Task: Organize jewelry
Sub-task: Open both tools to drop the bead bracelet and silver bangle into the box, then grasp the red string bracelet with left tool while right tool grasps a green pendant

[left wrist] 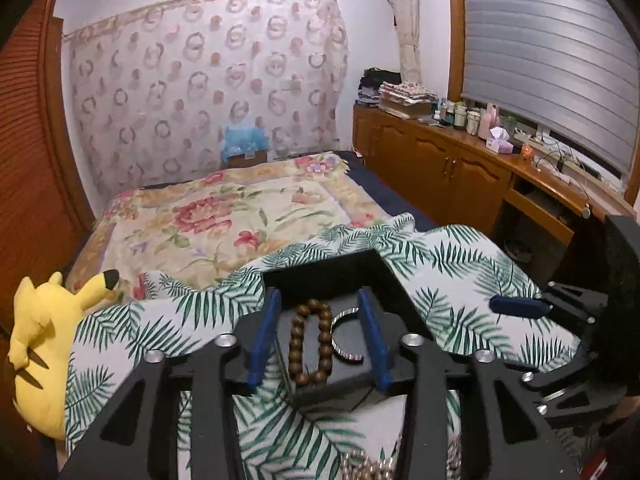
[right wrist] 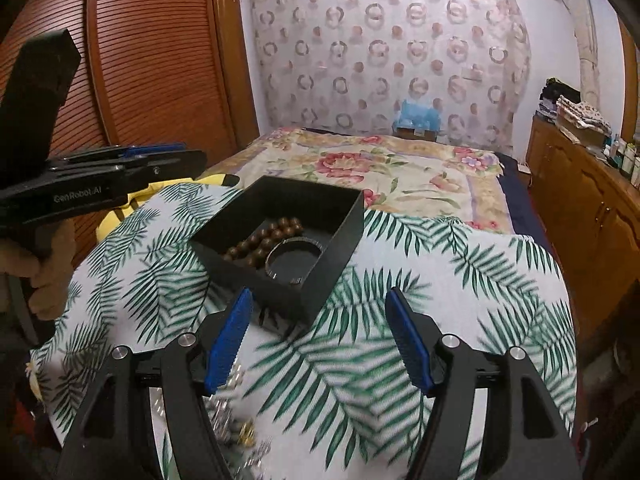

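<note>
Black box [right wrist: 320, 248]: open-topped, set on a leaf-print cloth [right wrist: 400, 360]. Held inside are a brown bead bracelet [left wrist: 310, 344] and, just beside it, a silver bangle [right wrist: 294, 258]. Loose silver jewelry [right wrist: 236, 420] is seen on the cloth nearer the cameras, blurred. Left gripper [left wrist: 320, 340]: jaws parted above the box, nothing grasped. Right gripper [right wrist: 320, 340]: jaws wide, empty, over the cloth. A yellow plush toy [left wrist: 44, 340] is noted at the cloth's edge.

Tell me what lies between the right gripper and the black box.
In the right wrist view, only bare palm-print cloth separates the right gripper from the black box.
</note>
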